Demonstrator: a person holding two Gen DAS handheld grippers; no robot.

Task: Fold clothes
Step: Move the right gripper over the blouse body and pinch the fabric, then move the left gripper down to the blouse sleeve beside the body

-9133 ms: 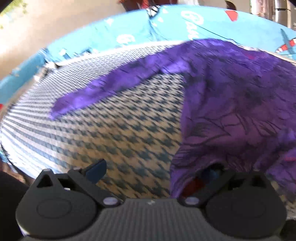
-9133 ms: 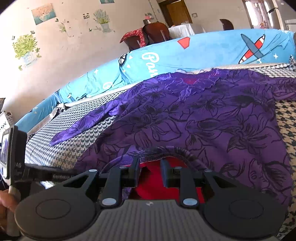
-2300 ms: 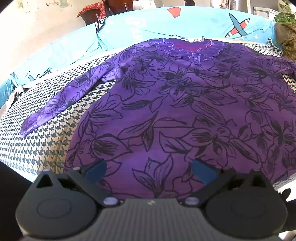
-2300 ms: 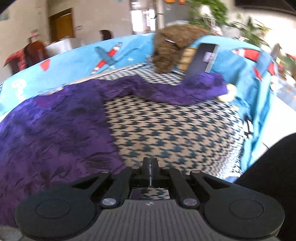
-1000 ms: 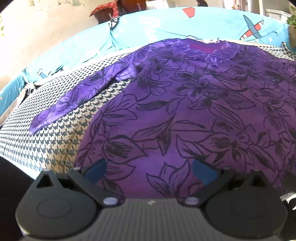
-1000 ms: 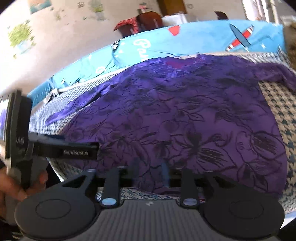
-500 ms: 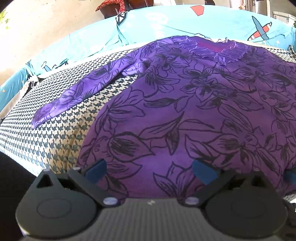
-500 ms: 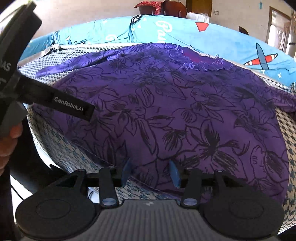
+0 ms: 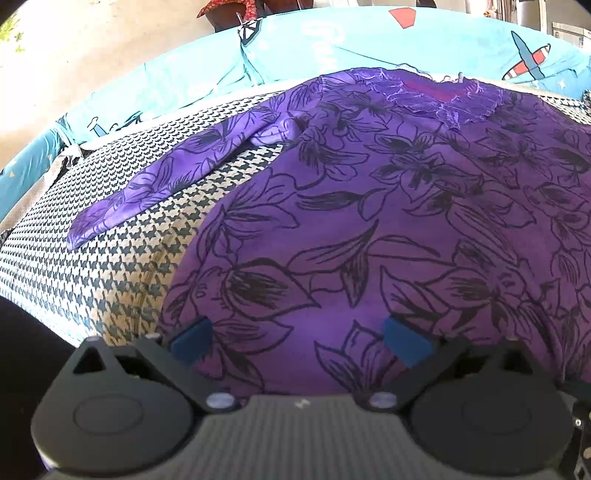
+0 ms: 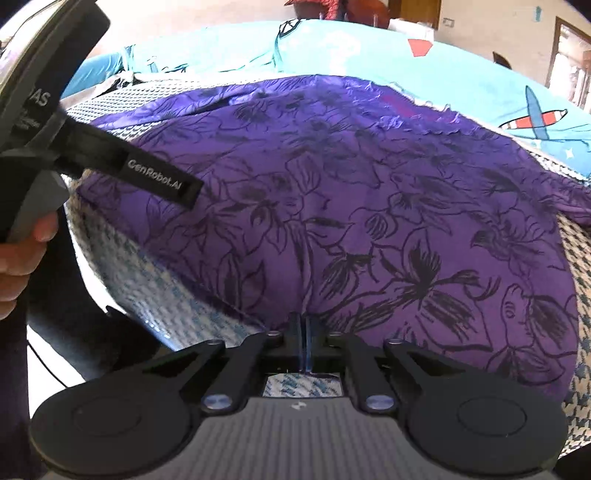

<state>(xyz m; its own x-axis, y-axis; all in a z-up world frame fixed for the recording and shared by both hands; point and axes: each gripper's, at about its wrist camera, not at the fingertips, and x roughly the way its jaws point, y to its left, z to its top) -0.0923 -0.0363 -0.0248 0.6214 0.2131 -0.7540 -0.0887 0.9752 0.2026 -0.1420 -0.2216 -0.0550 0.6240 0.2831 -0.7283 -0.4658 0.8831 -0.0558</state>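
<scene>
One gripper [image 10: 302, 325] pinching blouse [image 10: 332, 192] hem

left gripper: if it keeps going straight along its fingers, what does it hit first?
Most likely the purple floral top: the left gripper is open, its blue pads above the fabric near the hem, nothing between them. Depth is unclear, so how near the cloth is cannot be told. The houndstooth cover lies off to the side.

Home living room: cartoon-print sofa cover [image 9: 303, 48], wall stickers, wooden door [image 10: 417, 9]
</scene>
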